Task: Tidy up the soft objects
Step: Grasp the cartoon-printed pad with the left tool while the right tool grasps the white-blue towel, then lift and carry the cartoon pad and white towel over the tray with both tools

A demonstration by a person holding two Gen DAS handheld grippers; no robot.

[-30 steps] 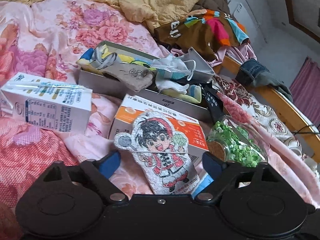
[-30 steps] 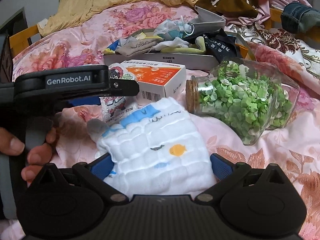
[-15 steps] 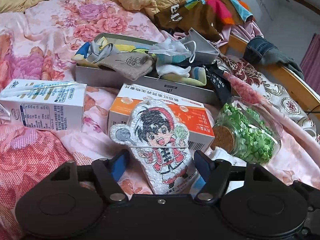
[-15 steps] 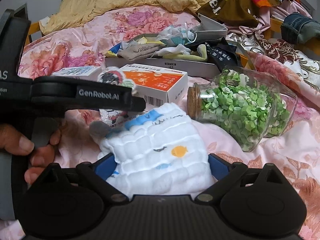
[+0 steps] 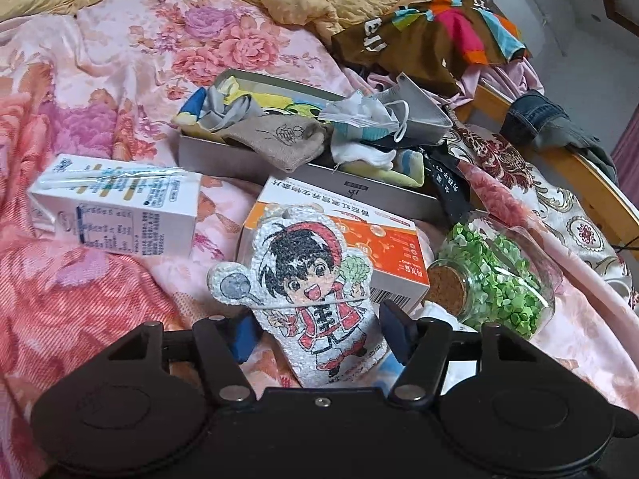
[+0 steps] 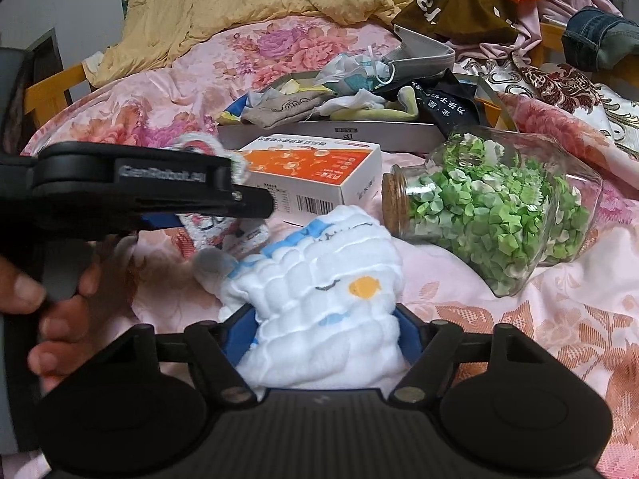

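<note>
A floral pink bed (image 5: 120, 60) carries the clutter, with a yellow blanket (image 6: 223, 4) heaped at its far end. Beyond the nearer items, a long grey box (image 5: 247, 163) overflows with socks and face masks. A corked glass jar (image 6: 499, 207) of green paper stars lies on its side to the right, just beside an orange-and-white carton (image 5: 375, 247). A milk carton (image 5: 120, 211), seen only from the left wrist, lies flat to the left.

The left hand-held gripper (image 5: 319, 331) reaches low over the bed, its blue pads closed partway around a cartoon-boy plush (image 5: 311, 295) that leans on the orange-and-white carton; whether both pads press the plush is unclear. The right hand-held gripper (image 6: 323, 331) points forward beside it, jaws narrowed onto a white quilted cloth (image 6: 319, 283) with an orange fish, bunching it between the pads on the bedcover.

Only the right wrist view shows the left tool from the side, blurred, with the person's left hand (image 6: 52, 311) wrapped around its handle.
</note>
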